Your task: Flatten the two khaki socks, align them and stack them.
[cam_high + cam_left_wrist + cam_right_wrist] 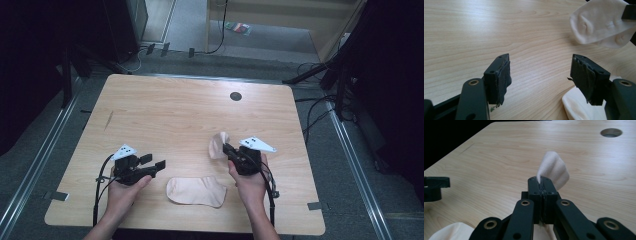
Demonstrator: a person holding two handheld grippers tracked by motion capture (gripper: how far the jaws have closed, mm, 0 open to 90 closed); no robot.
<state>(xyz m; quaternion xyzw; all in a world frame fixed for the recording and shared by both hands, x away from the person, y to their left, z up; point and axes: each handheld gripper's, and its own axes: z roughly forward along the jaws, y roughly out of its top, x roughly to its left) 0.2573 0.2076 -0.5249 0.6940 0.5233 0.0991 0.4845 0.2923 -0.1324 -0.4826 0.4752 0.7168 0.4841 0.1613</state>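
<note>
Two pale socks on the desk (190,105), two claws, one in each hand. Starting at the left: the left hand (124,192) comes in from the near edge, forearm angled up and inward, its left claw (153,162) pointing across the desk toward the middle. That claw stands partly open with nothing between the pads, bare wood showing through the gap in its own view. Moving right, one sock (196,191) lies flat on the desk near the front edge, between the two hands, untouched. Further right, the right hand (250,180) reaches in with its right claw (226,147) aimed up and leftward. Those jaws are clamped tight on the second sock (218,145), which bunches up past the tips, lifted above the wood.
</note>
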